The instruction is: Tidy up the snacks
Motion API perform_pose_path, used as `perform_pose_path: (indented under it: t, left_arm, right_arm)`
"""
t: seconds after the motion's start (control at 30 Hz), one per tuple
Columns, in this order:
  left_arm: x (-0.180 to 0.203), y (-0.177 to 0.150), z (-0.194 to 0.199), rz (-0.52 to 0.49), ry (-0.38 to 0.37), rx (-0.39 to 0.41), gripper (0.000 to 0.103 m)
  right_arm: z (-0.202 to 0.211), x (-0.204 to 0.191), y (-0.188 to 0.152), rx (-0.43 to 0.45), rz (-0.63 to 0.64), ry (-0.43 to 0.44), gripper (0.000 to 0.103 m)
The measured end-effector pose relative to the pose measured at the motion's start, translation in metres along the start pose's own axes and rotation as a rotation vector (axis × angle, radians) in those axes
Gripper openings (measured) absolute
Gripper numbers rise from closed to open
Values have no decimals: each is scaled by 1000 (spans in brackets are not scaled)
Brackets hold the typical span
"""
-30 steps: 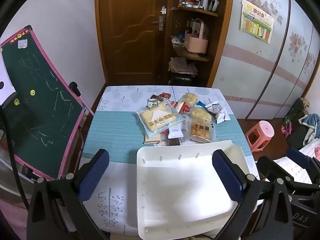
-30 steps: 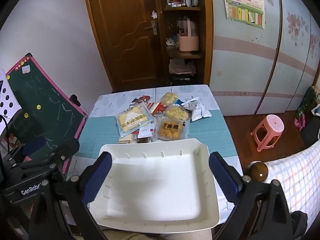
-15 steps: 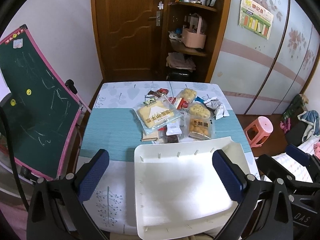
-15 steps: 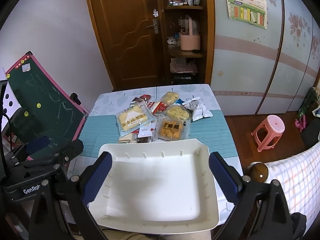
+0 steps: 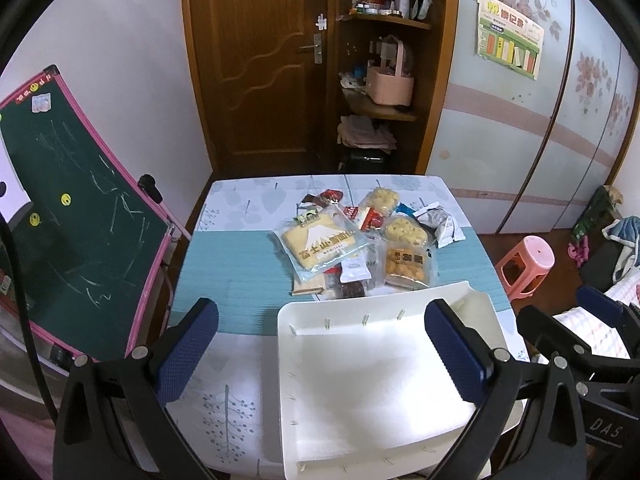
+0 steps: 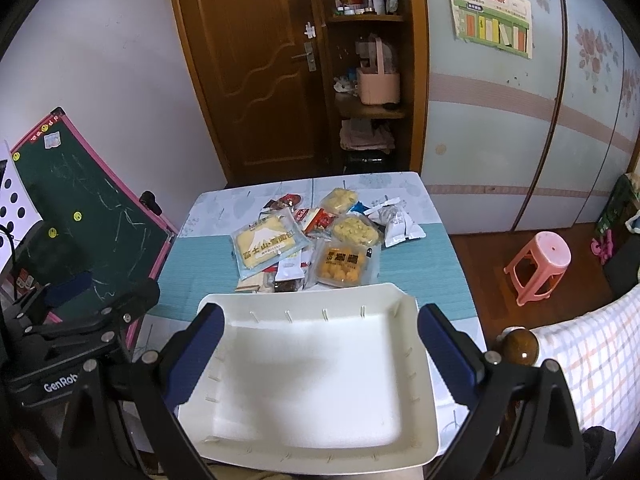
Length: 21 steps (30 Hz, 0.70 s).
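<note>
Both grippers hang above the near edge of the counter point(image 5: 224, 268), each with its blue-padded jaws spread wide and nothing between them. The left gripper point(image 5: 320, 352) sits to the left of the white tray point(image 5: 372, 380), so the tray fills the lower middle and right of its view, with its right pad overlapping the tray's far right corner. The right gripper point(image 6: 320, 352) is lined up almost squarely over the same white tray point(image 6: 320, 376), whose far rim runs between its two pads. The tray is bare inside and rests on the near half of the counter. The pile of snacks point(image 5: 360, 244) lies just beyond the tray's far rim, at about 12 o'clock from either gripper and well ahead of the pads. In that pile, a large flat pack of yellow cake point(image 6: 267, 242) lies toward 11 o'clock, an orange pack of round bites point(image 6: 345, 264) sits nearest the tray at 12 o'clock and touches its rim in the right view, and a grey-white pouch point(image 6: 398, 222) lies off toward 1 o'clock. A green chalkboard point(image 5: 68, 216) leans at 9 o'clock beside the counter, and a pink stool point(image 6: 538, 264) stands on the floor at 3 o'clock.
</note>
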<state>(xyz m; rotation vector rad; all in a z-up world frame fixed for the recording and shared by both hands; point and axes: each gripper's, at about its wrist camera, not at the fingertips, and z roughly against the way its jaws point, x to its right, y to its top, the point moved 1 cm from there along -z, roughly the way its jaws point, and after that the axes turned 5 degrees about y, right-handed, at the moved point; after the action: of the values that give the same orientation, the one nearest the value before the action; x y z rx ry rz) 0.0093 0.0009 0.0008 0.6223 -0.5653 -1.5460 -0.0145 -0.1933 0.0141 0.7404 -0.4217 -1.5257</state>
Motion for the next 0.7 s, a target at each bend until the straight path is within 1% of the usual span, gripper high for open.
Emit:
perform_pose_path:
  t: [0.2,0.47,0.5,0.6,0.7]
  left_arm:
    - [1,-1,1,-5,3,3,103]
    - [-2,1,-1,-7,-24,1,103]
    - [-3,2,-2,-4,-23,1,103]
    - [-3,5,-6,-12,14,-2,103]
    - [-4,6,-10,-16,19,-16,103]
  right_arm:
    - [0,1,4,16,-1,-5,98]
    - [2,1,9,78,5,-10,98]
    - [2,0,10,76,8,-8,98]
    - [-1,0,10,71,17,-8,98]
    - [-4,3,13,66,9,6,98]
